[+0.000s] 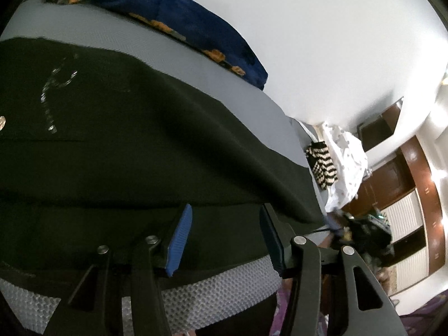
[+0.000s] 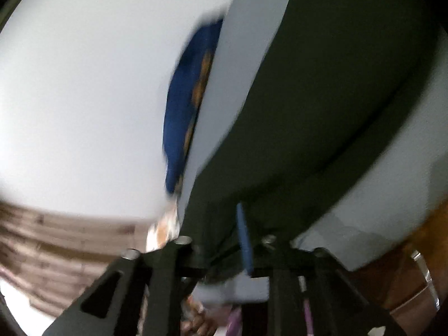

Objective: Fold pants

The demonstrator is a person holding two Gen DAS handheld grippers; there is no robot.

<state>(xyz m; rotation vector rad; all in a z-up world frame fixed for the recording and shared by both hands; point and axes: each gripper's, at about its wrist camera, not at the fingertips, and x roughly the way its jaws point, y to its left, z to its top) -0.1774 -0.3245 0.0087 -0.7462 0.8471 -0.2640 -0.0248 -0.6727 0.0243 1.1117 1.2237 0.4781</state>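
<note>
step: mid-fold, pants [image 1: 134, 145] flat on bed [image 1: 224, 288]
left tongs [image 1: 224, 240]: open, empty, over pants' near edge
right tongs [image 2: 240, 240]: blurred, state unclear, at pants' edge
next: regrip that edge, fold across

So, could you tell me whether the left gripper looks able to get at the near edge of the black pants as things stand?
Probably yes. The left gripper has its fingers apart with nothing between them, right over the near edge of the black pants on the grey mattress. Nothing lies in the way.
</note>
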